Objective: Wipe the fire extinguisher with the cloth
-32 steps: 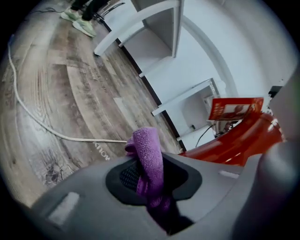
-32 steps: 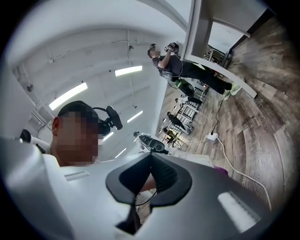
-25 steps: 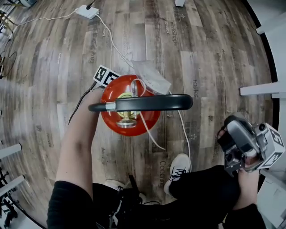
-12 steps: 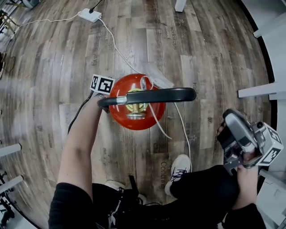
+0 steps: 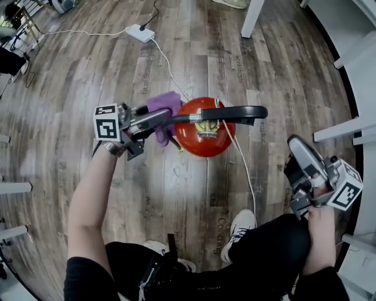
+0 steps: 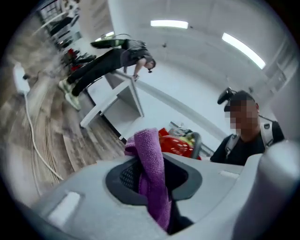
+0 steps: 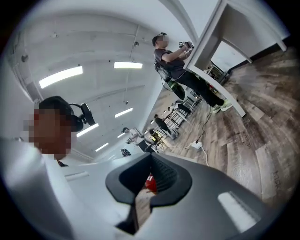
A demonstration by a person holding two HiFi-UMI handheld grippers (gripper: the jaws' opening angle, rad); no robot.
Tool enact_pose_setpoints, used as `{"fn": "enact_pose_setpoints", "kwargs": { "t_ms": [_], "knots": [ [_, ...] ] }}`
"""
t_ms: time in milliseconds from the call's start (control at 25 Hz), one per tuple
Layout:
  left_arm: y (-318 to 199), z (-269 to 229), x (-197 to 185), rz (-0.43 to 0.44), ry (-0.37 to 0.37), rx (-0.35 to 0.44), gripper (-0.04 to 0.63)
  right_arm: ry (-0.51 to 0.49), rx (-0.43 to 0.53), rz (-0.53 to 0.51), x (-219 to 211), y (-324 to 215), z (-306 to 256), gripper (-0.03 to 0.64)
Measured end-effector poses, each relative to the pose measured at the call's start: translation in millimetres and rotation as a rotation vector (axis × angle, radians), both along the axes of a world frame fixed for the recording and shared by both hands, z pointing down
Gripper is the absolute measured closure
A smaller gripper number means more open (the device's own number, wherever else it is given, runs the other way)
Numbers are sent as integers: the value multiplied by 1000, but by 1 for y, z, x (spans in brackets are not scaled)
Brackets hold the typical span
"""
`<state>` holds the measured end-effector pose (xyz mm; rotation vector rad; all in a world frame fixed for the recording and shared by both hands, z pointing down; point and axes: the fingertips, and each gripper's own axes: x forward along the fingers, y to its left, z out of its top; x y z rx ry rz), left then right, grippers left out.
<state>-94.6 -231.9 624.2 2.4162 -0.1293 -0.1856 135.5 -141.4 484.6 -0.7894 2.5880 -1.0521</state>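
Note:
The red fire extinguisher (image 5: 202,134) stands upright on the wood floor, its black handle (image 5: 226,113) lying across the top. My left gripper (image 5: 154,119) is held up just left of the extinguisher's top, shut on a purple cloth (image 5: 164,111) that bunches against the red shell. In the left gripper view the cloth (image 6: 152,173) hangs between the jaws, with the extinguisher (image 6: 176,144) beyond. My right gripper (image 5: 298,154) hovers at the right, well clear of the extinguisher. Its jaws are together with nothing in them, and a red sliver of the extinguisher (image 7: 150,183) shows past them.
A white cable (image 5: 238,153) runs across the floor from a power strip (image 5: 140,32), past the extinguisher. White table legs (image 5: 251,17) stand at the top and along the right edge. My shoe (image 5: 238,232) and dark trouser leg are below. Other people work in the background.
My left gripper has risen from low down behind the extinguisher's left side to the level of its top, bringing the purple cloth into view. The right gripper has stayed in place.

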Motion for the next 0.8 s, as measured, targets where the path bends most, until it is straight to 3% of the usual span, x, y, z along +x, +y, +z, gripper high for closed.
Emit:
{"fn": "enact_pose_setpoints", "kwargs": {
  "t_ms": [120,240,400,600,800],
  "knots": [
    [27,-52,-11,-36,-99,195,525,96,-36,22,-3,-6,23,615],
    [45,-85,-17,-93,-215,329,525,45,-134,15,-13,-10,39,615],
    [67,-117,-19,-80,-265,424,525,24,-157,-24,-31,-7,37,615],
    [76,-104,-5,-77,-501,590,522,28,-125,-17,-28,-5,25,615],
    [70,-123,23,-84,-506,666,522,7,-131,15,-20,-6,24,615]
  ]
}}
